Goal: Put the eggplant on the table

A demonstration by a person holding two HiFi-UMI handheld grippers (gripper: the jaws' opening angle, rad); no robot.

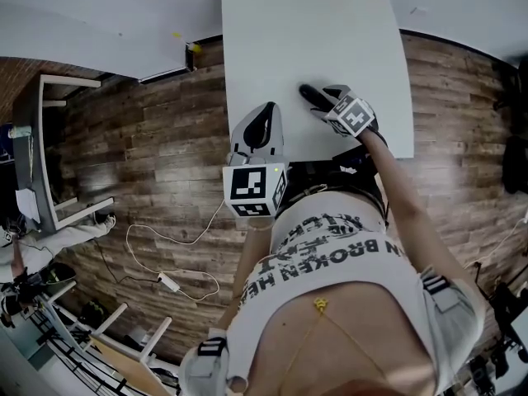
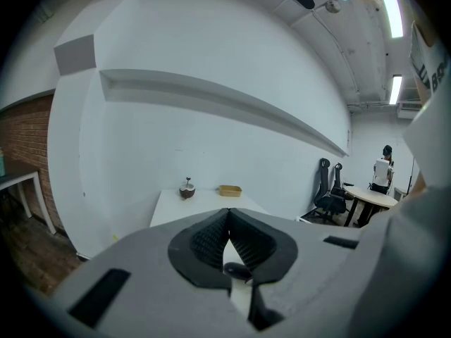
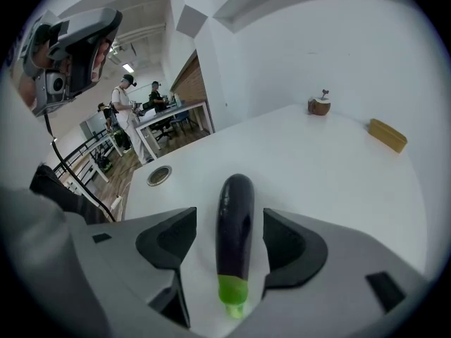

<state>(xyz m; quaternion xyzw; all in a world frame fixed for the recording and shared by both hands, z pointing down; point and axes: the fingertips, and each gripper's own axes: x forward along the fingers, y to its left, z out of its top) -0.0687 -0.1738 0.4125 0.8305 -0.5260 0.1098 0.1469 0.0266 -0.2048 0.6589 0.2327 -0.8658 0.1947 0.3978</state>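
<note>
Right gripper view — eggplant on table (jaws apart, untouched).

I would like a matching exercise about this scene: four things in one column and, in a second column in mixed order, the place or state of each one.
Things:
1. eggplant
2. left gripper
3. right gripper
4. yellow tray

Places or states:
A. jaws together, nothing gripped
B. near the far end of the table
C. jaws apart, pressing on nothing
D. lying flat on the table, between two jaws

Pairs: 1-D, 2-A, 3-C, 4-B.
</note>
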